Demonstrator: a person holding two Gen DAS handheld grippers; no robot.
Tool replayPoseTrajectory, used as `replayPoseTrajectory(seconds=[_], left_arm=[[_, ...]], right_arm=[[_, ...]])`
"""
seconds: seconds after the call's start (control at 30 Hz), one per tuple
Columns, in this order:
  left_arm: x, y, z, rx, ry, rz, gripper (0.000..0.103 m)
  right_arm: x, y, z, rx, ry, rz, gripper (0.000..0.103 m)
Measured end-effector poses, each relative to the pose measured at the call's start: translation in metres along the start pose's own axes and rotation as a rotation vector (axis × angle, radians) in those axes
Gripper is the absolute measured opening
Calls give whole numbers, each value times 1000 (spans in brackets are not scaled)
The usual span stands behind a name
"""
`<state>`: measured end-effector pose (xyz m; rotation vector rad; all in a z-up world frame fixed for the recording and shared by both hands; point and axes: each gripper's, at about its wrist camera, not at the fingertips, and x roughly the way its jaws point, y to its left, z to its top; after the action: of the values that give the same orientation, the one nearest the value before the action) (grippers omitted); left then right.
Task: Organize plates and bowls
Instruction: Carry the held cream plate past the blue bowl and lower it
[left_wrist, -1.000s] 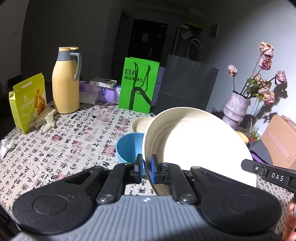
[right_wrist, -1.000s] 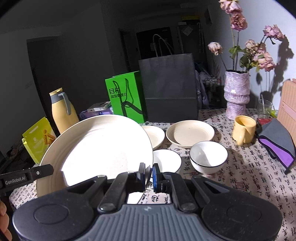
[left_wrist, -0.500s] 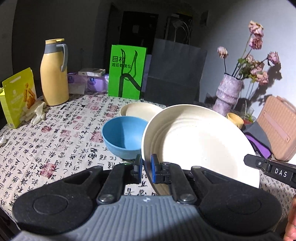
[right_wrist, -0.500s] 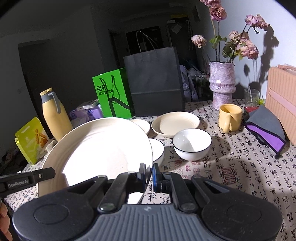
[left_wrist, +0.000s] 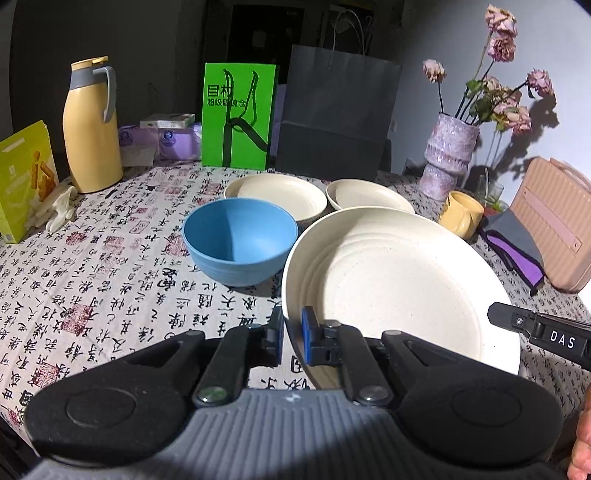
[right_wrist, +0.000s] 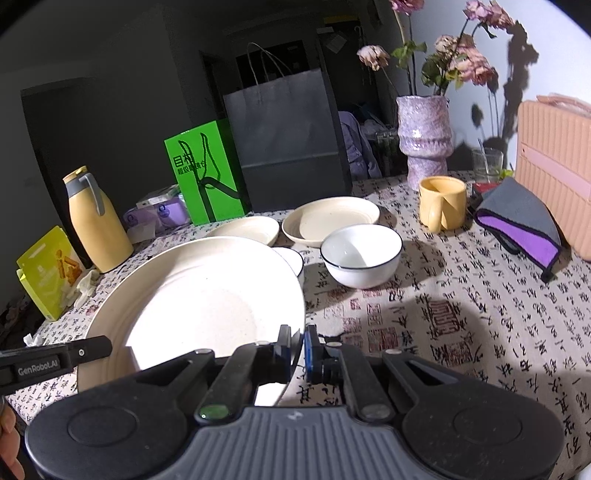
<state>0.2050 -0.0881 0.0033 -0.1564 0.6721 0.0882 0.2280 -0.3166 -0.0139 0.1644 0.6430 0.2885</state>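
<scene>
Gripping large cream plate (left_wrist: 391, 280) by opposite rims, both jaws clamped

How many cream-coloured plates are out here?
3: the large plate gripped at opposite rims by the left gripper and right gripper, and two smaller plates side by side before the paper bags. Others may be hidden.

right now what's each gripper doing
left gripper: shut on the large cream plate, at its left rim
right gripper: shut on the same plate, at its right rim
</scene>
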Motion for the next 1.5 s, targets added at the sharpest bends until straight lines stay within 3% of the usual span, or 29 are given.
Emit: replayPoseTrajectory(seconds=[1.5], left_arm=[[56, -1, -46, 56, 125, 41, 11]], right_arm=[[46, -22, -54, 62, 98, -18, 7]])
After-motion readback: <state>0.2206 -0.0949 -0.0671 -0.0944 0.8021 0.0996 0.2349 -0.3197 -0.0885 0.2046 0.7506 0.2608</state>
